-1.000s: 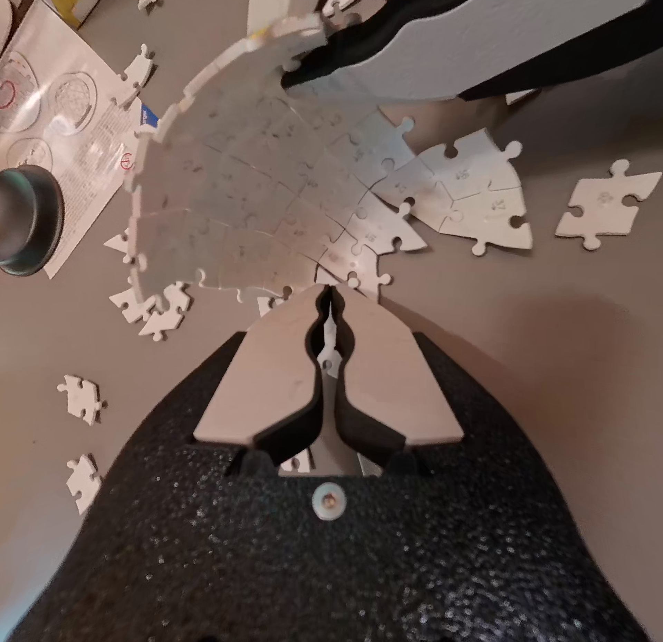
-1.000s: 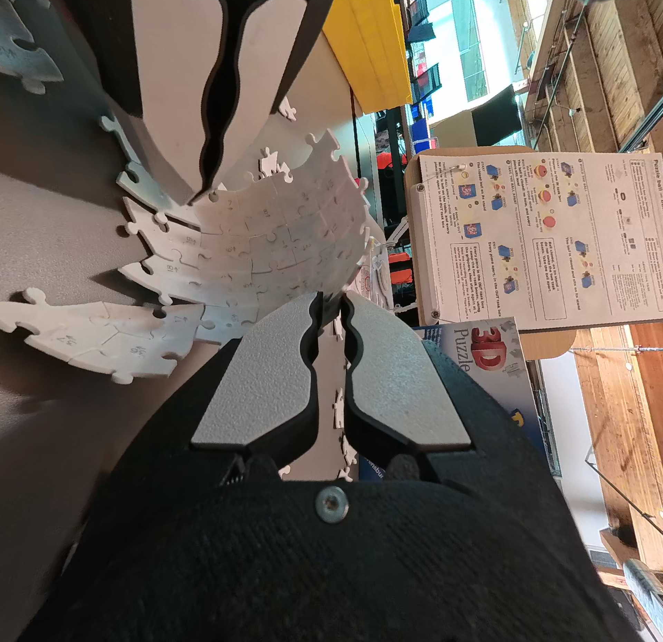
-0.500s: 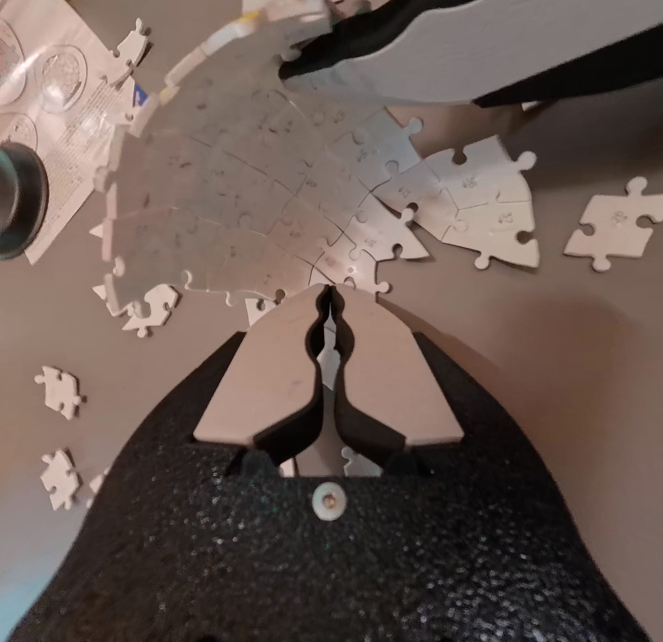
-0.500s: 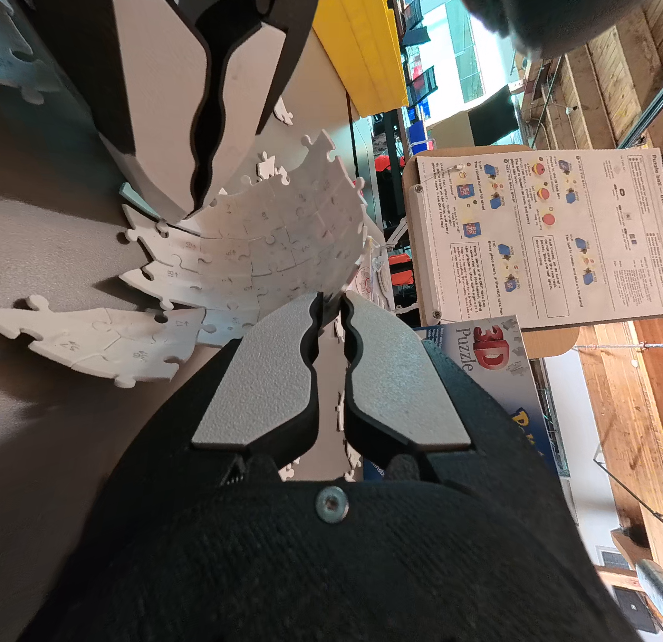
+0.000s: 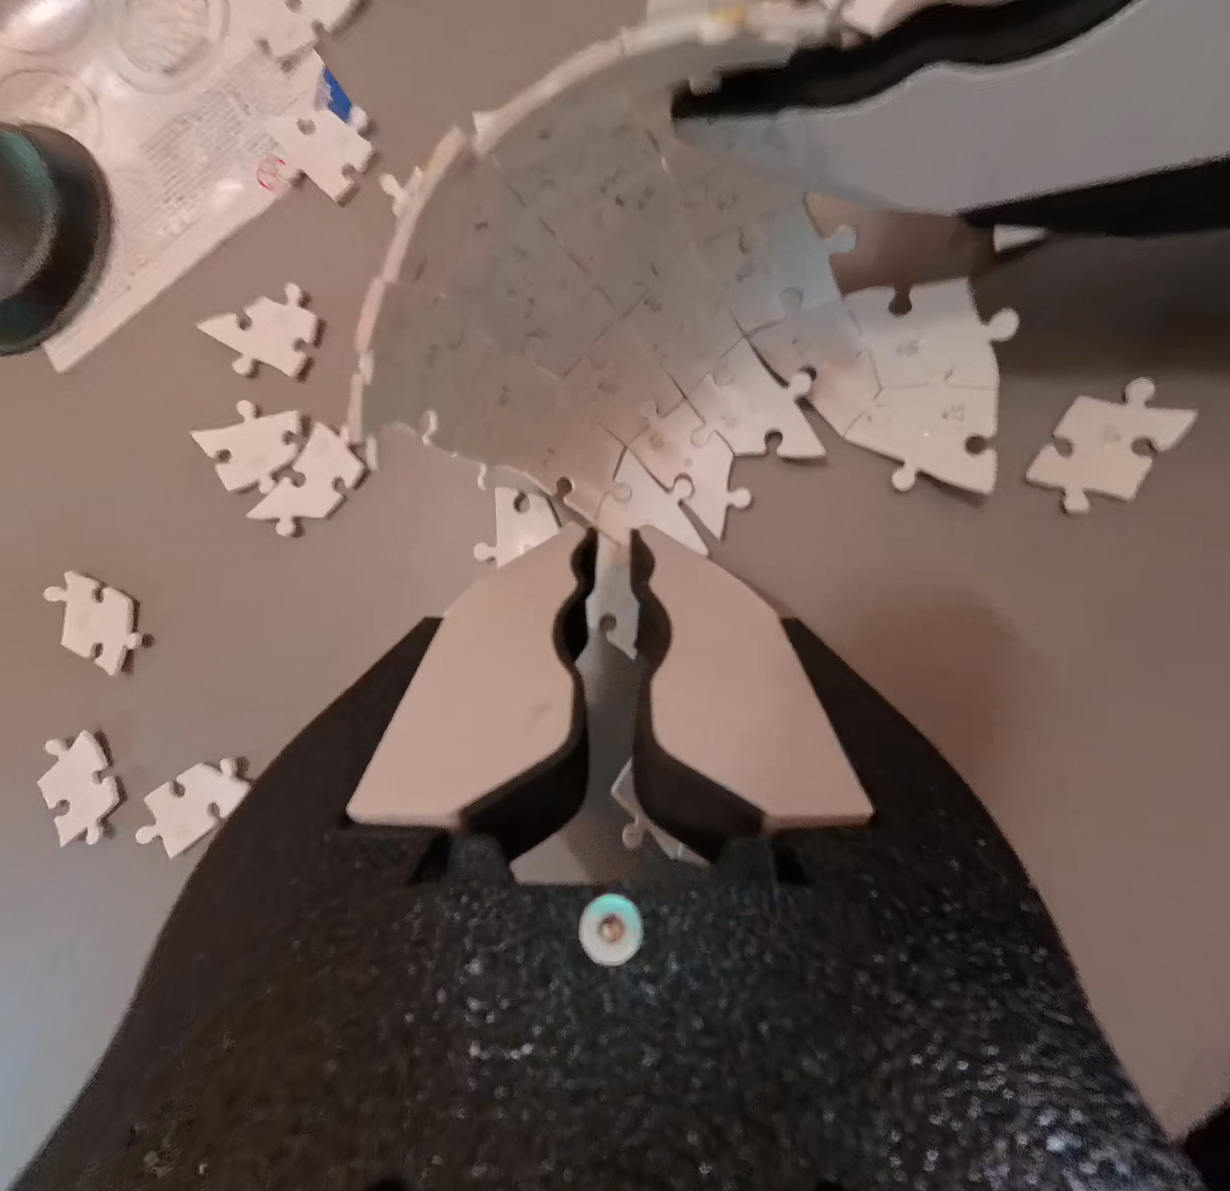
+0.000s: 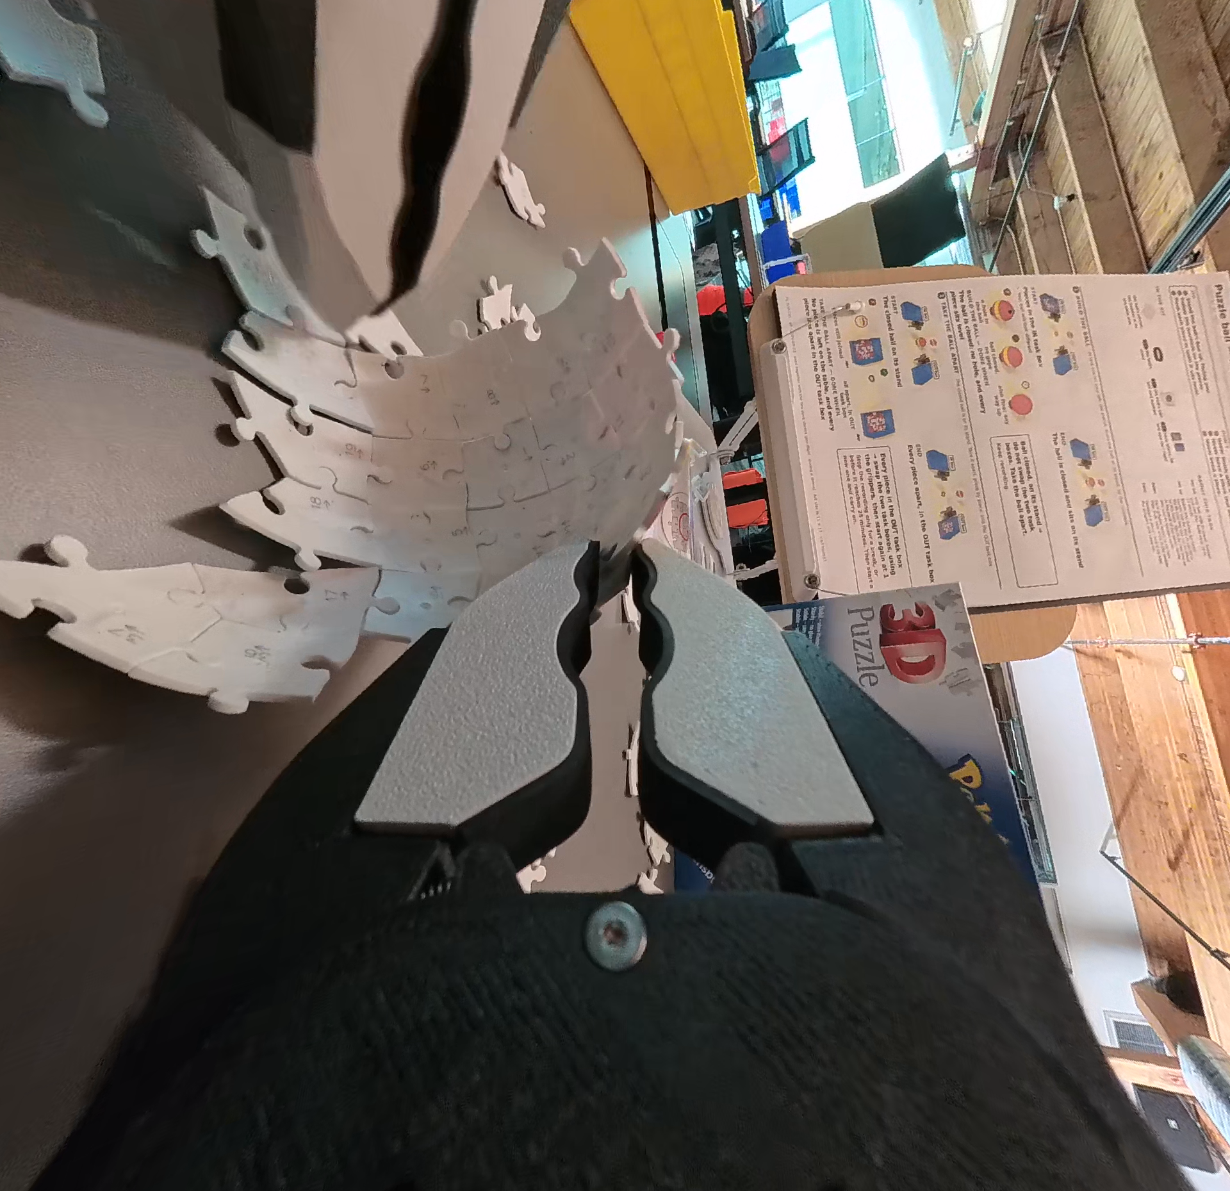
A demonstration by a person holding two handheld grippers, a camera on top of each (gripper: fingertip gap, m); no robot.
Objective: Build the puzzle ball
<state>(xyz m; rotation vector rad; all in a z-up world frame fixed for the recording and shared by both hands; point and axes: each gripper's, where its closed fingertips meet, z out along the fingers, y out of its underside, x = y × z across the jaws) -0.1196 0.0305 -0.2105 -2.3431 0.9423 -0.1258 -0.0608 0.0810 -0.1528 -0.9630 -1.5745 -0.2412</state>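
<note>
While the curved shell (image 5: pixel 586 334) is pinched at its near rim by the left gripper (image 5: pixel 611 539) and at its far rim by the right gripper (image 6: pixel 615 550), both narrowed onto it, even pressure is judged necessary so joints are not popped. Loose pieces (image 5: pixel 266 457) are scattered toward the table's (image 5: pixel 932 660) left edge; beyond them, an instruction sheet (image 5: pixel 180 180) is seen.

Dim, warm, motion-blurred left wrist view; right wrist view sharper, bright window glare, wide-angle bending at edges.
</note>
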